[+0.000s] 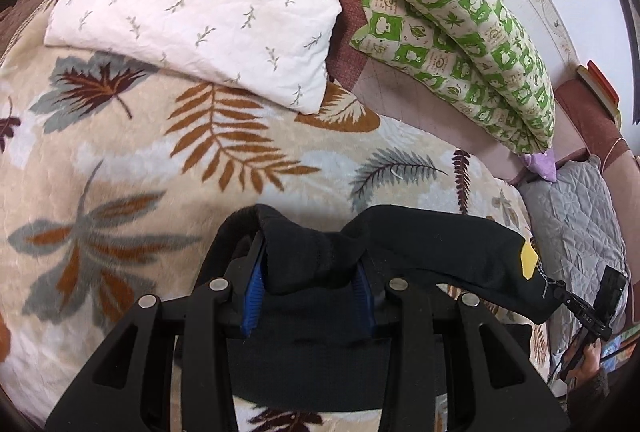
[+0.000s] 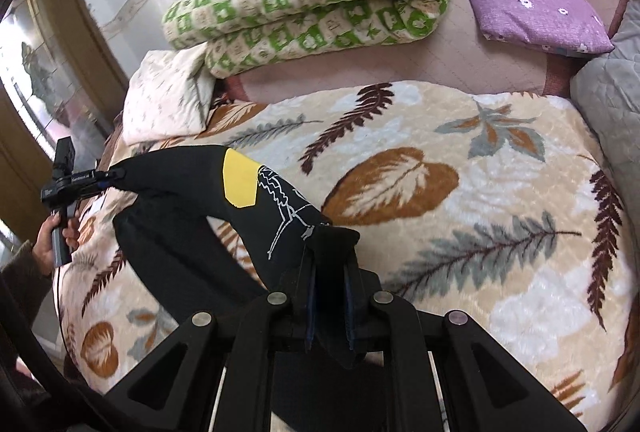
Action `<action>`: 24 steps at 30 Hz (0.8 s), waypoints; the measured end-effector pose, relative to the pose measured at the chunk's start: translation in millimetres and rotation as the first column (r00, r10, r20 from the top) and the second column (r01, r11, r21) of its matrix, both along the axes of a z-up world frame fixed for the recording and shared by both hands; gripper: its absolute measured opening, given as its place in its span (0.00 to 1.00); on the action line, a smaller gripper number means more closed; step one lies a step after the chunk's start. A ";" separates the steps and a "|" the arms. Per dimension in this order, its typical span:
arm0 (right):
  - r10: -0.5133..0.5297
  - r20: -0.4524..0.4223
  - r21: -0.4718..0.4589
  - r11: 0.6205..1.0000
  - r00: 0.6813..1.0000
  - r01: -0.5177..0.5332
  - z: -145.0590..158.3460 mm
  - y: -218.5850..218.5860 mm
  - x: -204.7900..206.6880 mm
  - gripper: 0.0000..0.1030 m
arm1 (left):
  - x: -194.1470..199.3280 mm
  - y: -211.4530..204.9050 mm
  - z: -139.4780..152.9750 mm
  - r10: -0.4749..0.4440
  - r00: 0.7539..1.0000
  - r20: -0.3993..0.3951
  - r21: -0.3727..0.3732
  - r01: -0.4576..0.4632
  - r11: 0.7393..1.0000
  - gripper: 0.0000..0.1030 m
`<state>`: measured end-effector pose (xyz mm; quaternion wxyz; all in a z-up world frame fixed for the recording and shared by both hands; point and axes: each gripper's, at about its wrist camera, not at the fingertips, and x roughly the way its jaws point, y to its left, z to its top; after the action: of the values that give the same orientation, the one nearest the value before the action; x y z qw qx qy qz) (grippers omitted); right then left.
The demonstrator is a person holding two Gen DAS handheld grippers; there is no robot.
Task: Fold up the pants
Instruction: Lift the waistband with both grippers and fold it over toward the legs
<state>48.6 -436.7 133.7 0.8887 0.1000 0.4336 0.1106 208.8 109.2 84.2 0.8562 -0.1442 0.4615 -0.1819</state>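
Note:
The black pants (image 1: 440,244) with a yellow patch and white line print hang stretched between my two grippers above the leaf-patterned blanket (image 1: 140,160). My left gripper (image 1: 308,272) is shut on one bunched end of the pants. My right gripper (image 2: 330,264) is shut on the other end (image 2: 280,208). In the left wrist view the right gripper (image 1: 588,304) shows at the far right, held by a hand. In the right wrist view the left gripper (image 2: 76,180) shows at the far left. The lower part of the pants hangs out of sight below the fingers.
A white leaf-print pillow (image 1: 200,12) and a folded green-checked quilt (image 1: 460,32) lie at the back of the bed. A purple flowered cloth (image 2: 532,4) and a grey quilted cover (image 1: 580,224) lie at the right. The leaf blanket (image 2: 460,192) covers the bed.

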 end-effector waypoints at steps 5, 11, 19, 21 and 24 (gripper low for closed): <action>0.064 -0.004 -0.027 0.998 0.998 -0.064 -5.6 8.1 -19.6 0.11 | -14.3 7.0 -10.5 0.009 1.000 -0.004 0.009 -0.009 1.000 0.35; 0.126 -0.033 -0.096 0.987 0.991 -0.129 -18.3 24.4 -40.6 0.11 | -25.2 16.5 -24.6 0.015 0.999 -0.032 0.034 -0.014 0.999 0.35; 0.200 -0.062 -0.215 0.954 0.978 -0.209 -28.3 46.7 -66.8 0.14 | -38.7 20.8 -33.1 -0.003 0.999 -0.047 0.086 0.007 0.996 0.35; 0.219 -0.067 -0.247 0.942 0.973 -0.229 -28.8 52.1 -72.8 0.17 | -42.1 20.3 -33.0 -0.011 0.999 -0.047 0.106 0.016 0.994 0.35; 0.239 -0.066 -0.283 0.926 0.969 -0.248 -27.8 57.7 -82.3 0.20 | -47.2 19.1 -31.9 -0.028 0.998 -0.052 0.139 0.035 0.990 0.35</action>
<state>-33.7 -379.0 105.9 0.8663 -0.0839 0.4678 0.1539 161.7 128.3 52.3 0.8496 -0.0810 0.4964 -0.1588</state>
